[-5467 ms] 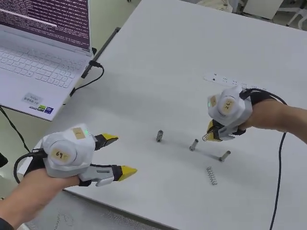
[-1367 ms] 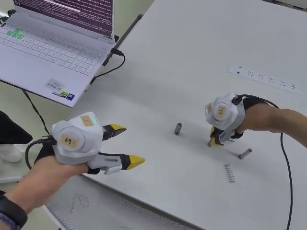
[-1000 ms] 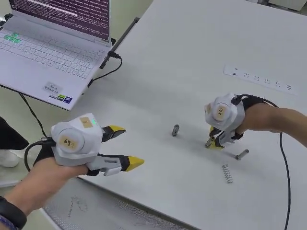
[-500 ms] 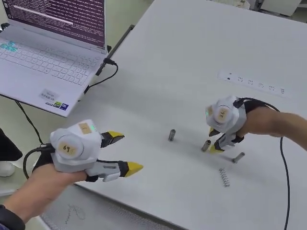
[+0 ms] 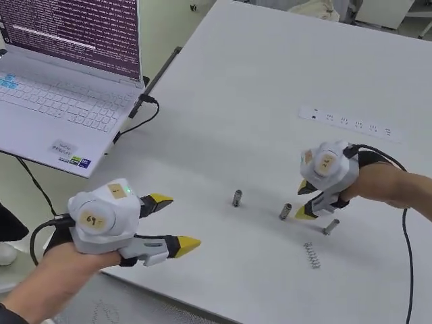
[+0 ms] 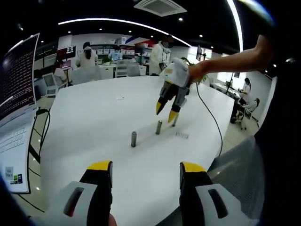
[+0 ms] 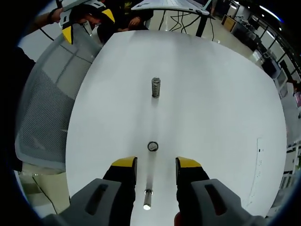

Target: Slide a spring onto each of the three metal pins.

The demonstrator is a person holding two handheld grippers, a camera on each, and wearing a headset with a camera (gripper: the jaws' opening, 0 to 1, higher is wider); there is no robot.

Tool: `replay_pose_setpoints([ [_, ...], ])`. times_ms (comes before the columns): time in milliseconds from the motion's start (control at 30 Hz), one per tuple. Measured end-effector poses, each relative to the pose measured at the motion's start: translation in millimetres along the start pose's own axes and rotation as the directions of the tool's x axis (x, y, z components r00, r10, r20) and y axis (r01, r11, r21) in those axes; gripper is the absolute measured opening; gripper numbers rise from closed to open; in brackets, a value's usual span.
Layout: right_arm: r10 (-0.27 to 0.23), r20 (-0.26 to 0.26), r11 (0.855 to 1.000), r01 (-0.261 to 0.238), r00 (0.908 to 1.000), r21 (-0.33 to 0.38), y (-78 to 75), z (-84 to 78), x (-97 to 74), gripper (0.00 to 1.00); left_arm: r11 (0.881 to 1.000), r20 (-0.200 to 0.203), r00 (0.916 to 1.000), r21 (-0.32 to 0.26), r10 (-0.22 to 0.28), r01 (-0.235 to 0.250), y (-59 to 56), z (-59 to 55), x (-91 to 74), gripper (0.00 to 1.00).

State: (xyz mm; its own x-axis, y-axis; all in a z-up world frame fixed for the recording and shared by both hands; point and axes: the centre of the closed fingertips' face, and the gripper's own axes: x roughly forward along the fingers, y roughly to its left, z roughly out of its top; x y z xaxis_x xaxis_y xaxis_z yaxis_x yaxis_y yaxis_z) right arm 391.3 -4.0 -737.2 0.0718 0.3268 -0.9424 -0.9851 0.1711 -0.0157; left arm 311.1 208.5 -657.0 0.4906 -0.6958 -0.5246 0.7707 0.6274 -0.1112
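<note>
The left gripper (image 5: 172,221) hovers at the near left edge of the white surface (image 5: 229,88), its jaws spread with nothing between them. On the near right a loose spring (image 5: 311,255) lies flat on the surface. Just beyond it is a bare pin (image 5: 330,227); I cannot tell whether it stands or lies. The right gripper (image 5: 304,201) hangs just past that pin, its jaws spread and empty, its yellow tips pointing down at the surface. In the right gripper view the bare pin shows in the gap between those jaws. Just left of the tips stands the middle pin (image 5: 285,211), which seems to carry a spring. Further left, the left pin (image 5: 237,198) stands upright with a spring around it. At the far left an open laptop (image 5: 61,88) has a black cable (image 5: 131,118) plugged into its side. A power strip (image 5: 351,123) lies at the far right.
</note>
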Motion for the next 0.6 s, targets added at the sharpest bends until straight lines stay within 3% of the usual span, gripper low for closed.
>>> replay_pose_setpoints([
  [300,-0.042,0.078,0.995,0.035,0.996,0.096,1.3,0.0,-7.4,0.31,1.0,0.004,1.0,0.001,0.007,-0.007,-0.1,3.9,-0.3,0.53],
  [600,-0.096,0.16,0.976,0.061,0.9824,0.207,4.5,-1.9,-18.7,0.35,1.0,0.009,0.9999,0.013,0.008,-0.008,-1.9,8.8,-0.6,0.54],
])
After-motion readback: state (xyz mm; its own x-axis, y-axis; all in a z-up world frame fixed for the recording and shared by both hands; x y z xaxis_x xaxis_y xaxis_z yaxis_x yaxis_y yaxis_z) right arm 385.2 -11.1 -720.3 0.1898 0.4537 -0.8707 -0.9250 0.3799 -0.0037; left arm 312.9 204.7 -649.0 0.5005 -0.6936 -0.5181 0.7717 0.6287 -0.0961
